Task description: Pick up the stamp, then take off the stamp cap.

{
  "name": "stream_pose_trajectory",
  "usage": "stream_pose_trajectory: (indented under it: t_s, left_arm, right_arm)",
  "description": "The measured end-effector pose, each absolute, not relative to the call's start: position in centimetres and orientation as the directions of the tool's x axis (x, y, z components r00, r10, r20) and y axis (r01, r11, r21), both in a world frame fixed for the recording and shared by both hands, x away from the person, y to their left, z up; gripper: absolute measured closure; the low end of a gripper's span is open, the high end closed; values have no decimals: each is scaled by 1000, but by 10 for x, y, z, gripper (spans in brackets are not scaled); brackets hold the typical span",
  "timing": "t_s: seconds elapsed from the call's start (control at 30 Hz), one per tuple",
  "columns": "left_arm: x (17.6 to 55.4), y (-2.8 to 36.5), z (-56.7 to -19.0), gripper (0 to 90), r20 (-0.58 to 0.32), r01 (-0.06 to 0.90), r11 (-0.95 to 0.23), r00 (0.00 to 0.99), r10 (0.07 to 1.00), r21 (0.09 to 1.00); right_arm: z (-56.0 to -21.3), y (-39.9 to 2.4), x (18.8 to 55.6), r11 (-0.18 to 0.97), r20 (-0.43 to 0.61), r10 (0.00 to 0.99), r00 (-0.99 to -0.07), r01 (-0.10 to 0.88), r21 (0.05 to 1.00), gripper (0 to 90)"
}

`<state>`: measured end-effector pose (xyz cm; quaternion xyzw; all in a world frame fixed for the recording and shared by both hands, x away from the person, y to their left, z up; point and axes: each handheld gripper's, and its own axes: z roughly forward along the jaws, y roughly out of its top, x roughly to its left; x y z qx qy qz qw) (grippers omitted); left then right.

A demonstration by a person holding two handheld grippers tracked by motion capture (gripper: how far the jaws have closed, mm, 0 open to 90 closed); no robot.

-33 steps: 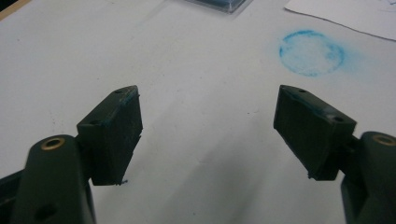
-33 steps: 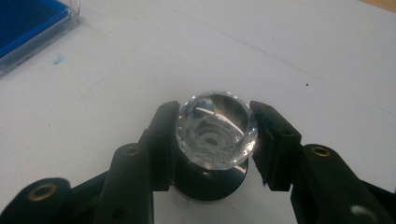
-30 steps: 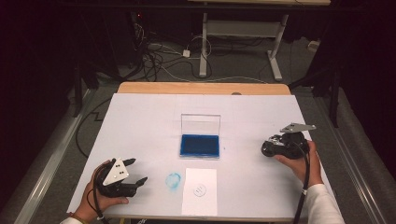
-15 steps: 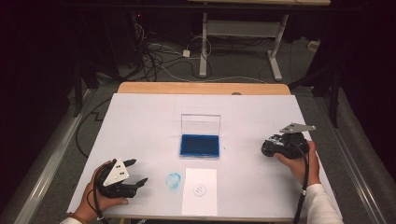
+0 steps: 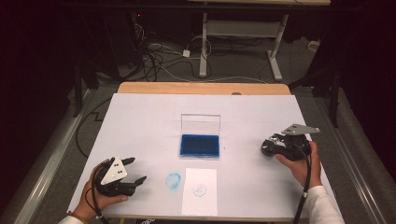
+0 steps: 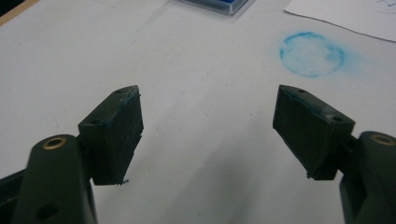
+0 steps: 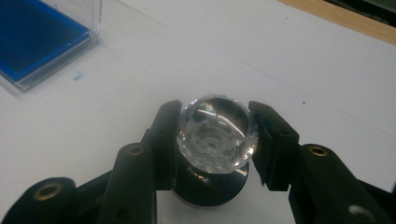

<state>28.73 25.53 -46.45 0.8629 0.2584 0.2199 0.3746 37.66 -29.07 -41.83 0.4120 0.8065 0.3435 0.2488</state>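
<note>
My right gripper is shut on a stamp with a clear faceted knob and a dark round base, which stands on the white table at the right. Both pads press on the knob's sides. An open blue ink pad with its clear lid raised sits at the table's middle, left of that gripper. My left gripper lies near the front left edge, open with nothing between its jaws. A blue ring-shaped ink mark lies on the table ahead of it.
A white sheet of paper with a small round print lies at the front centre, right of the blue ink mark. The white table cover ends at a wooden strip at the back. Cables and table legs lie on the floor beyond.
</note>
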Motion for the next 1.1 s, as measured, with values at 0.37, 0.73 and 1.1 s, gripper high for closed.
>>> stream_pose_trajectory:
  t_s: [0.37,0.73,1.1]
  left_arm:
    - [287,255,-462,236,182,286,-574,760,624,767]
    - [286,251,-464,227,193,277,-580,762,619,766]
    - [282,240,-460,252,248,224,-593,754,608,774]
  right_arm:
    - [-408,-282,362,429,-123,814,-568,444,787,572]
    - [-400,-270,349,440,-133,788,-601,399,804,572]
    - [-392,-246,341,456,-137,742,-656,345,820,573]
